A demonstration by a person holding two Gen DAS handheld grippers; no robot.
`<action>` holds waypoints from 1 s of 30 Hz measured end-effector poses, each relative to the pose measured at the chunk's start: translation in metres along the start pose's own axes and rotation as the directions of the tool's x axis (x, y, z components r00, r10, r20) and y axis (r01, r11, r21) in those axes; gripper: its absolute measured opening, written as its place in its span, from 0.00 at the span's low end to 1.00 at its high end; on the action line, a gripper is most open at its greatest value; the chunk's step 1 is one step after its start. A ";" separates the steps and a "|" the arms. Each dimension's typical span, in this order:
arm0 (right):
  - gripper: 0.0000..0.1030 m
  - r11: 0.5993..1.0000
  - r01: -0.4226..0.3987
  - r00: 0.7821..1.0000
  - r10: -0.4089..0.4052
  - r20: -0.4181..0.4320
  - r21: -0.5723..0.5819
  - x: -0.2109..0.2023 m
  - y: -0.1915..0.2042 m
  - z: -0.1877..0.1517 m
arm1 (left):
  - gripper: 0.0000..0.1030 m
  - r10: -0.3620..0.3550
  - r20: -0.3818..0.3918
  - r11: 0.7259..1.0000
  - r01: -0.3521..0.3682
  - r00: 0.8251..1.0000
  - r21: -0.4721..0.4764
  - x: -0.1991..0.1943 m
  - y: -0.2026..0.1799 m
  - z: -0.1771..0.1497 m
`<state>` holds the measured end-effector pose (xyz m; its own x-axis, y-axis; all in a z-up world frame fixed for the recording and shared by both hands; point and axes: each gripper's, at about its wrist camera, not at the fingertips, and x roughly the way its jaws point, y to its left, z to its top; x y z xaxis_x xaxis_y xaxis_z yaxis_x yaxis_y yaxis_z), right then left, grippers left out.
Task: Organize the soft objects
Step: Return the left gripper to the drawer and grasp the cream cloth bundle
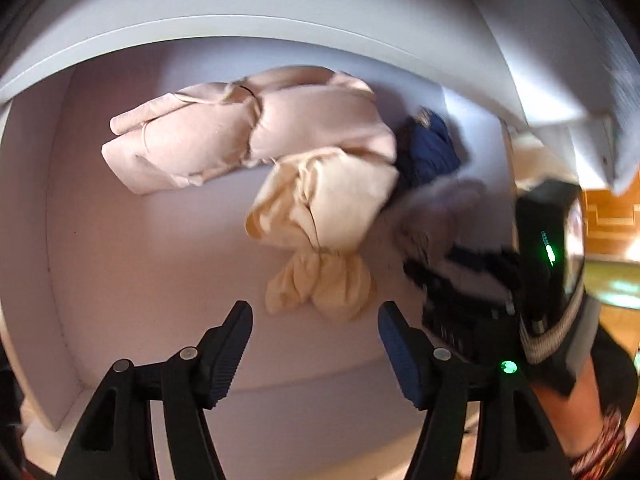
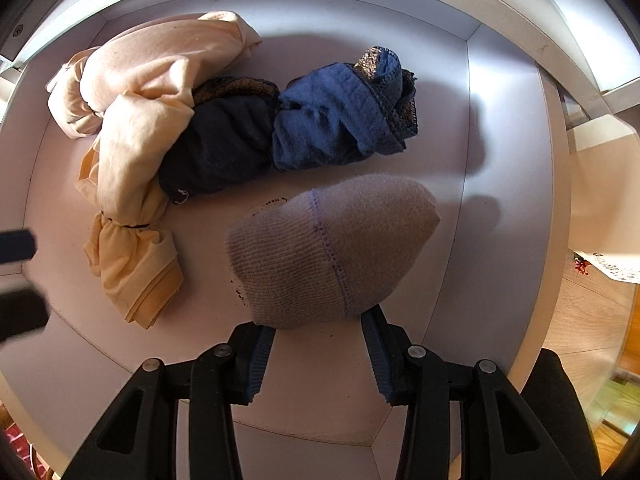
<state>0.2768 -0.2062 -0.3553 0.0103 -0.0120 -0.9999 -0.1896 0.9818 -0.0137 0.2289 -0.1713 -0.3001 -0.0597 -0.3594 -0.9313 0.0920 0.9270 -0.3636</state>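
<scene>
Drawer (image 2: 496, 184), contents: knotted stockings (image 2: 136, 148) along the left side, one end reaching the back wall. Dark sock bundle (image 2: 224, 148) touching them on the right; rolled sock pair (image 2: 336, 120) touching that, further right. Knitted sock (image 2: 332, 256) in front, toward the right wall, apart from the rest.
</scene>
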 end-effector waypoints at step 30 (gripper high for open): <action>0.43 1.000 -0.003 1.000 0.003 0.000 -0.001 0.003 0.003 0.001 | 0.29 0.123 0.032 0.985 -0.126 0.992 0.119 0.041 0.015 -0.013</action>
<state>0.2768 -0.2035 -0.3582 0.0101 -0.0091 -0.9999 -0.1904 0.9817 -0.0109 0.2151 -0.1703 -0.3435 -0.0161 -0.2458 -0.9692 0.2164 0.9455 -0.2434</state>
